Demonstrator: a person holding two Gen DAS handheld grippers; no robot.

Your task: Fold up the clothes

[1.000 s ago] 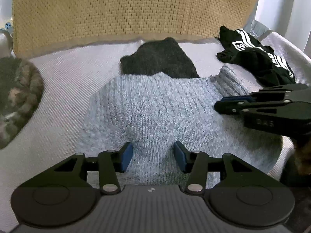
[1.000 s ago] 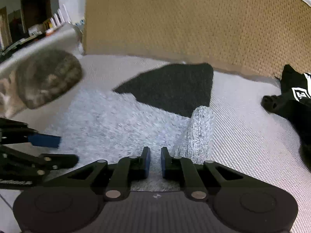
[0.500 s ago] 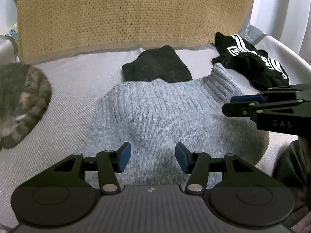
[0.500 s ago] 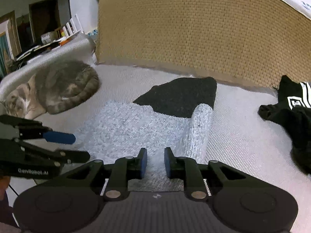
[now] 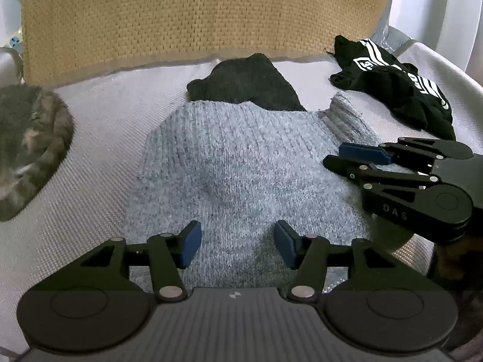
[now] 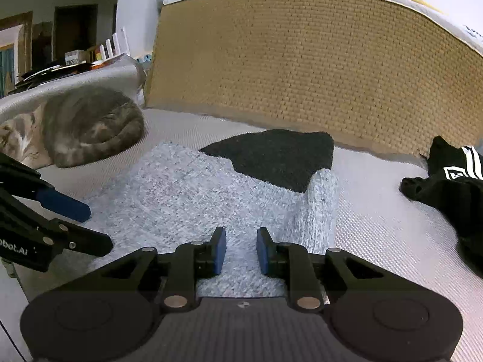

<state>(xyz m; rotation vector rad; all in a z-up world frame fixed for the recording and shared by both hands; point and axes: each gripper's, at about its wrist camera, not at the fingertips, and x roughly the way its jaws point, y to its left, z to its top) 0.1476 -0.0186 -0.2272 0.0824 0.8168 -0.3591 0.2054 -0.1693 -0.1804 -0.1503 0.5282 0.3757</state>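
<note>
The grey sweater (image 5: 241,163) looks mostly folded, lying right under and ahead of both grippers, one ribbed end still sticking up. The left gripper (image 5: 237,242) has just opened wider and the right gripper (image 6: 241,250) sits slightly parted, both empty. The black striped garment (image 5: 392,87), off to the right, still looks unfolded.

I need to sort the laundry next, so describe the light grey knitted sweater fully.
The light grey ribbed-knit sweater lies partly folded on the pale woven sofa cover. Its ribbed cuff stands raised on the right. The far edge overlaps a dark charcoal knitted garment. Both tongs hover over it, open, holding nothing.
</note>
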